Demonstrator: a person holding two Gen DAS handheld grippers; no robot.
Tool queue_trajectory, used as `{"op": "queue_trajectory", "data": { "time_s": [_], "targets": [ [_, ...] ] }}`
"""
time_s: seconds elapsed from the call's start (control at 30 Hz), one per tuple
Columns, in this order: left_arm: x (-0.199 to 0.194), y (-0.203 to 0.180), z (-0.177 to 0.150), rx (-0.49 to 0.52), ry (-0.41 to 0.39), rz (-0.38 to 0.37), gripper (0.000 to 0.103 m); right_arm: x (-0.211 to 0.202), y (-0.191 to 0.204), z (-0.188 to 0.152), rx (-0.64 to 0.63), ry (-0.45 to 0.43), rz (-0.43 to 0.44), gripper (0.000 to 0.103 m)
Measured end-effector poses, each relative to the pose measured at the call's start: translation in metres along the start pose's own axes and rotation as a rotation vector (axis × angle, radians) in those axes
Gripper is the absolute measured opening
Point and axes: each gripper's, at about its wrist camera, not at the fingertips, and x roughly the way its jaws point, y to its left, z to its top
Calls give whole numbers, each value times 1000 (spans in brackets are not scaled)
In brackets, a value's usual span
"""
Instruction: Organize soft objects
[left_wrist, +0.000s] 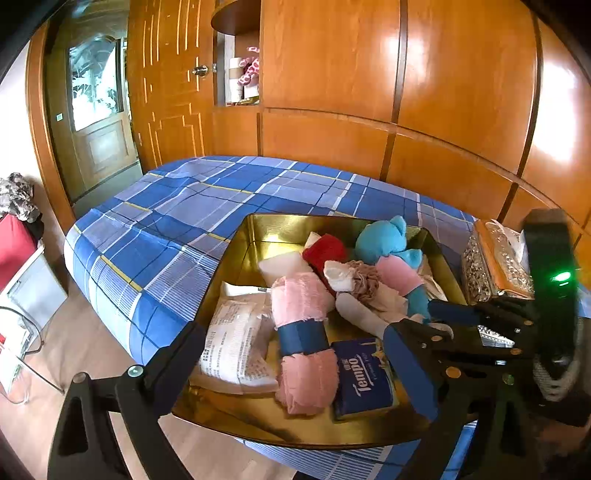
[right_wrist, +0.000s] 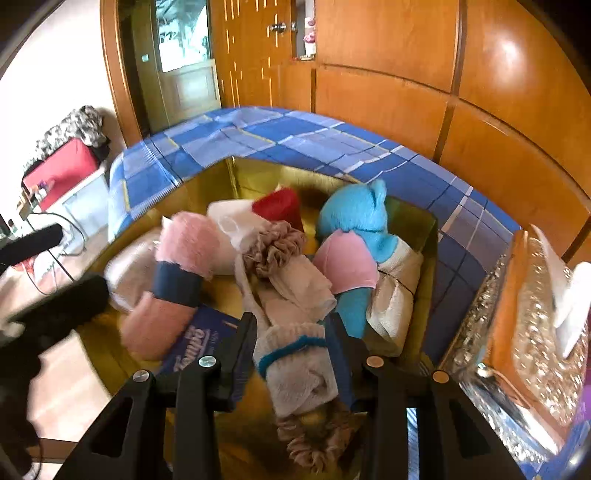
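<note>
So it's a bed (left_wrist: 177, 206) with a blue plaid sheet, shoved against glossy wood wardrobe panels (left_wrist: 424, 92), door (left_wrist: 96, 110) in the far corner. A gold tray (left_wrist: 258, 229) on the bed holds the soft stuff: blue plush (left_wrist: 384, 236), pink roll (left_wrist: 303, 295), and a tissue pack (left_wrist: 364, 373) that reads "Tempo". Left gripper (left_wrist: 295, 369) is spread wide over the tray, holding nothing. Right gripper (right_wrist: 291, 347) is clenched on a grey sock (right_wrist: 295, 362) above the tray.

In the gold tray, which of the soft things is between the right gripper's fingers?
The grey sock with the blue band, between the right gripper fingers; the pink towel roll and blue plush lie farther off.
</note>
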Motion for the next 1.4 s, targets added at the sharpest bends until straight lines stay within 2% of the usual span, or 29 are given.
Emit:
{"op": "queue_trajectory", "data": {
  "time_s": [0.1,0.33,0.6,0.8,1.4],
  "targets": [
    [-1,-4,-1,5,-4,6,100,-18,-3,-2,37,-47,-16,44],
    [-12,-9,0,-2,-47,12,103,-53,-6,-14,110,-145,-138,45],
    [-20,-17,-2,-21,-72,4,103,-62,-21,-34,218,-153,-199,46],
    [-24,-27,-3,10,-84,32,103,-65,-21,-39,230,-152,-210,46],
    [-28,-28,-3,7,-91,64,103,-67,-20,-43,237,-146,-217,46]
  ]
}}
